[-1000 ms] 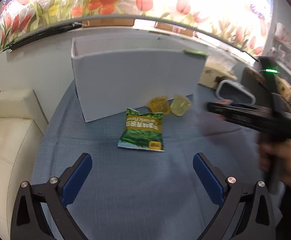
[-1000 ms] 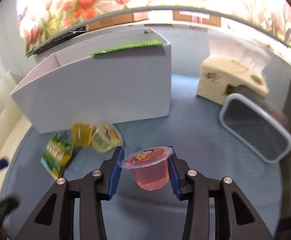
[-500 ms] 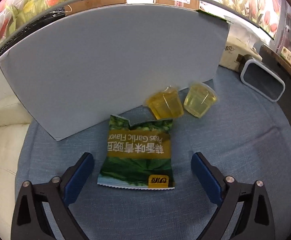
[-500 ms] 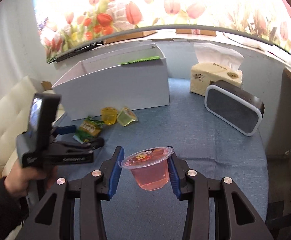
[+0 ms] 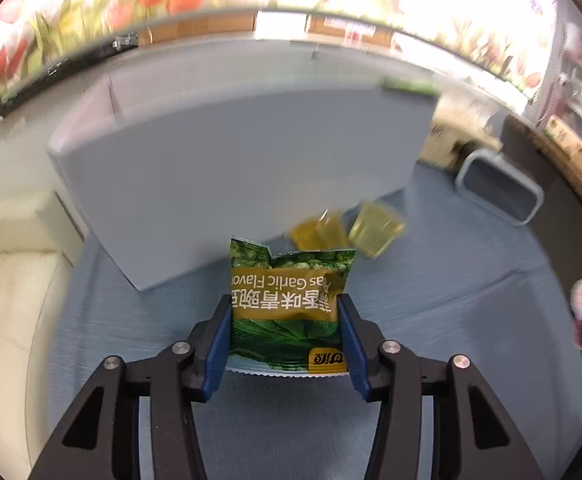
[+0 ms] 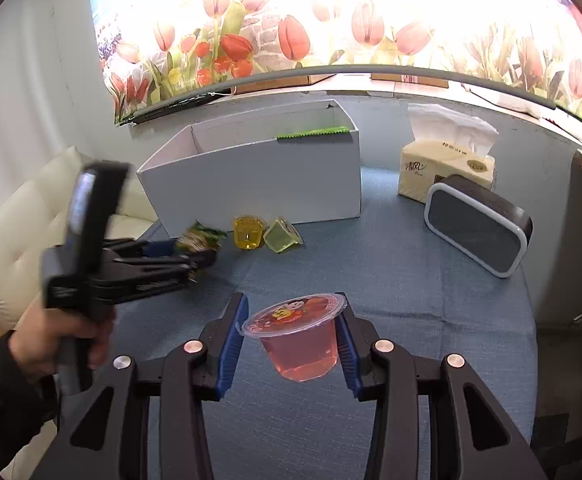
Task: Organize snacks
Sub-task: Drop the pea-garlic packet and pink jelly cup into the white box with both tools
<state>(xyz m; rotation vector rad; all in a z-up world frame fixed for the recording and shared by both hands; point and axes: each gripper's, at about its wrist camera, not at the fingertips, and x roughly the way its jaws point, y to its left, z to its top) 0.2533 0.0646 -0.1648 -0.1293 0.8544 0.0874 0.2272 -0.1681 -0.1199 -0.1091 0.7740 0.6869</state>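
A blue-clothed bench [image 6: 431, 280] carries an open white box [image 6: 259, 176] at its far side, with a tissue pack [image 6: 447, 164] and a dark speaker [image 6: 479, 228] to the box's right. Just before the box lie a yellow jelly cup [image 6: 247, 232] and a pale green one [image 6: 281, 236]. The left tool [image 5: 285, 328] has just been closing and now pinches the green pea packet [image 5: 287, 304] by its sides. The right tool [image 6: 291, 340] pinches a pink jelly cup [image 6: 299, 340], upright, above the bench
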